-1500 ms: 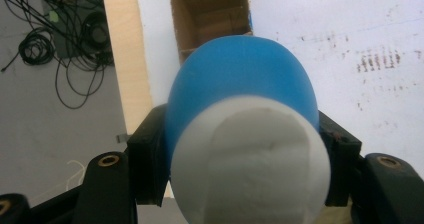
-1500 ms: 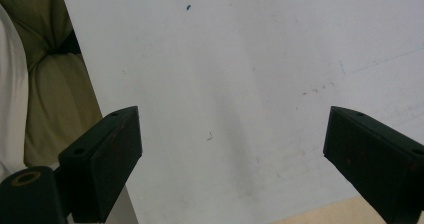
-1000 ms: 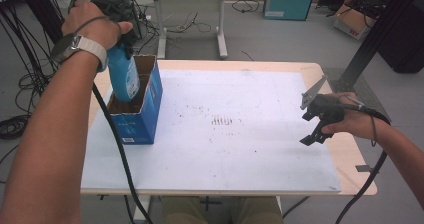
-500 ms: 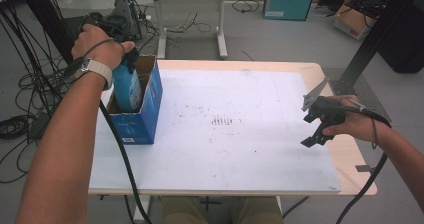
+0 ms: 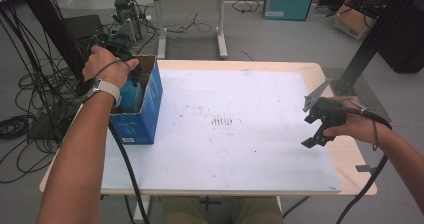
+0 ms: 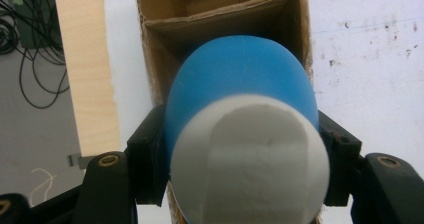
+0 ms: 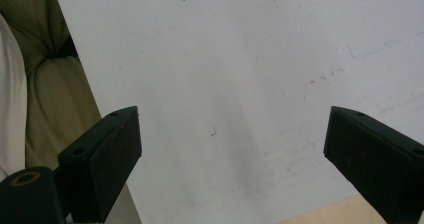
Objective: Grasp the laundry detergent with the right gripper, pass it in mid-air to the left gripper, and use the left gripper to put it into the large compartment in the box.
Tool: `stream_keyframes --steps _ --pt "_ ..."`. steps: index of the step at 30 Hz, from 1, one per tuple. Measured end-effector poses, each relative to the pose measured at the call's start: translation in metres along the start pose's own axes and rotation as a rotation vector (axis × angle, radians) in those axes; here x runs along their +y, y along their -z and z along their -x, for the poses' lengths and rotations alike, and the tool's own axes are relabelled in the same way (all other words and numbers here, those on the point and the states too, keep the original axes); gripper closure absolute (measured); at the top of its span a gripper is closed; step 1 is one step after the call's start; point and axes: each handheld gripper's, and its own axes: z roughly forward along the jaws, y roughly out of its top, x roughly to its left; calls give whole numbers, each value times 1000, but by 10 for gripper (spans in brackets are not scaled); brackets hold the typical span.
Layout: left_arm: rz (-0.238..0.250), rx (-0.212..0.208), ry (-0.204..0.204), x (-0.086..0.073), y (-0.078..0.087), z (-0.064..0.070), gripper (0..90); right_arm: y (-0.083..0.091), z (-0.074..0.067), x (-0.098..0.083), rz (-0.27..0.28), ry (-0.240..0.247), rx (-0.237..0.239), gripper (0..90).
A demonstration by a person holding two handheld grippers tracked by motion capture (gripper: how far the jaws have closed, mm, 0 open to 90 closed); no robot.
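A: We are putting the bottle into the box. The box stands at the left edge of the table, near the far corner.

B: Who holds the bottle?

A: Our left gripper does. Its jaws squeeze the blue bottle from both sides, just below the white cap. The bottom of the bottle points down into the open box.

B: Is it all the way in?

A: We think not yet. In the high view the bottle sits partly inside the cardboard walls, and our hand is right above it.

B: And our other gripper?

A: Our right gripper hangs over the right edge of the table. Its jaws stand wide apart with nothing between them.

B: What comes next?

A: We should go down slowly, keep the bottle off the box walls, then let go once it stands on the bottom.
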Motion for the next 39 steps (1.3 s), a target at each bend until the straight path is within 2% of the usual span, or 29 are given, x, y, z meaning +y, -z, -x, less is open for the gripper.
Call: stream_keyframes --steps 9,21,23,39 --pt "-13 5 3 -5 -28 1 377 0 1 -5 -3 -9 -3 81" --pt "-39 -1 -14 -10 -52 1 377 -2 2 -7 0 -13 4 79" --pt "-29 -3 -12 -10 -54 0 377 -2 2 -7 2 -13 0 79" --pt "-50 -3 -15 -8 -54 0 376 -3 1 -9 6 -23 -6 78"
